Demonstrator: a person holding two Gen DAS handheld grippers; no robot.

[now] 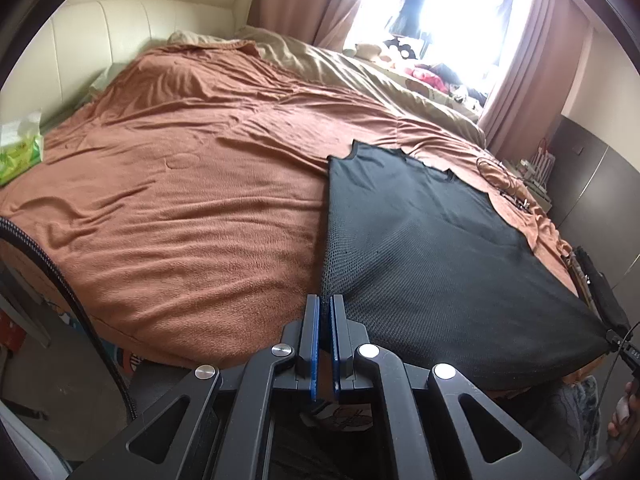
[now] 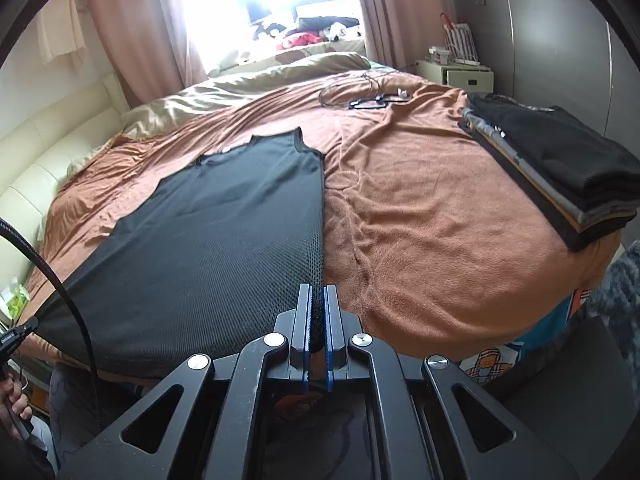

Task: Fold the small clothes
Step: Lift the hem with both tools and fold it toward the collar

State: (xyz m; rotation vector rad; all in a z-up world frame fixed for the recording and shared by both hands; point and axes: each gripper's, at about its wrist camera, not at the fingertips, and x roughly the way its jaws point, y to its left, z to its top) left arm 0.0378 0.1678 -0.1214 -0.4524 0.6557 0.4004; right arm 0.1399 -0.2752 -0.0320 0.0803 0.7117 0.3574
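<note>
On the rust-brown blanket (image 1: 180, 184), in the left wrist view, a black mesh vest (image 1: 420, 248) is laid flat, neckline toward the window. The left gripper (image 1: 325, 320) is held low at the vest's near corner, its jaws narrowed to a slit on the hem edge; whether fabric is actually pinched cannot be told. Only this view shows a green tissue pack (image 1: 20, 148) at the blanket's far left edge and the cream headboard (image 1: 120, 28) behind it.

In the right wrist view, the black mesh vest (image 2: 224, 232) is seen spread on the blanket (image 2: 440, 208). The right gripper (image 2: 318, 312) is levelled at the vest's opposite near corner, and its jaws are clamped on a roll of the mesh. Only here is a stack of folded clothes (image 2: 560, 168) shown, well apart from the vest at the blanket's right edge, with cables (image 2: 360, 94) beyond.
</note>
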